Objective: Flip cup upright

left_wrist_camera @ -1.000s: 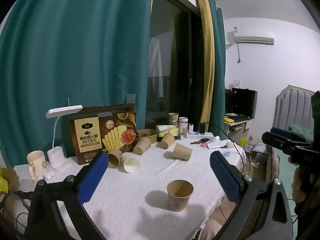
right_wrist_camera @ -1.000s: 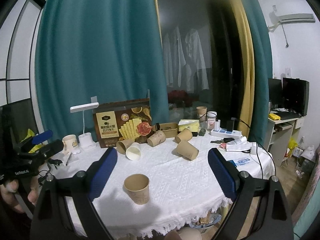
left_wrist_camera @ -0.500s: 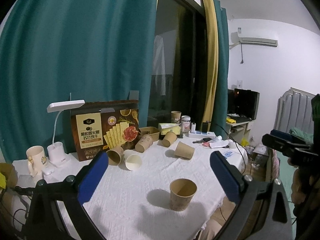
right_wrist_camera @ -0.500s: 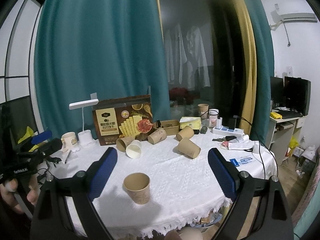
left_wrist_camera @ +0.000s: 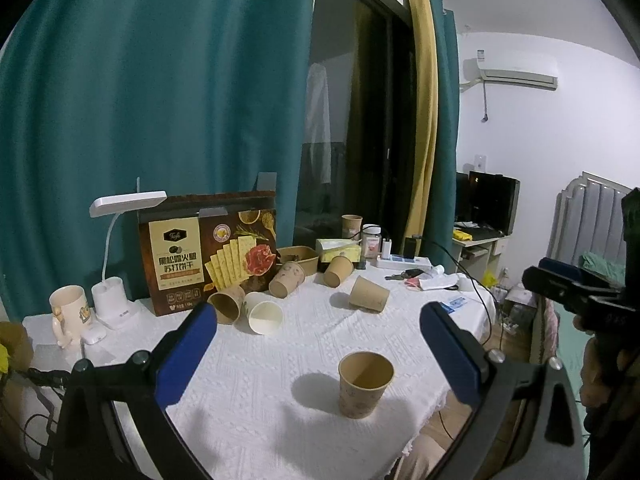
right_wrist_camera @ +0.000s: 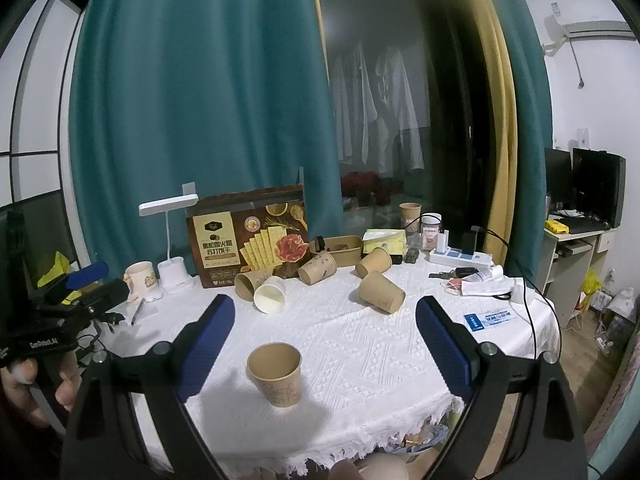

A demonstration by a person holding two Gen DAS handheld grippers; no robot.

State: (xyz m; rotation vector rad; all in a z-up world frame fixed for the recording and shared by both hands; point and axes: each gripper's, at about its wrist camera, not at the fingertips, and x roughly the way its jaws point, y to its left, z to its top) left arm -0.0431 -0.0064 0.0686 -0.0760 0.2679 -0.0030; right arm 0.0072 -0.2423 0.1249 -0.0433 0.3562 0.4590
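Right wrist view: an upright cup (right_wrist_camera: 275, 372) is seen on the worktop (right_wrist_camera: 360, 360). Both the right gripper (right_wrist_camera: 325, 344) and the left gripper (left_wrist_camera: 318, 352) are held wide open, empty, near the cup.

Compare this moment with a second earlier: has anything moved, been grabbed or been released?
Nothing on the table changed. The upright cup stands near the front edge, untouched, and the tipped cups lie where they were. Both the left gripper and the right gripper stay open and empty, hovering short of the cups; the left view only drifted slightly.

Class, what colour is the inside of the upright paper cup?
Brown inside the upright paper cup, clearest in the right wrist view.
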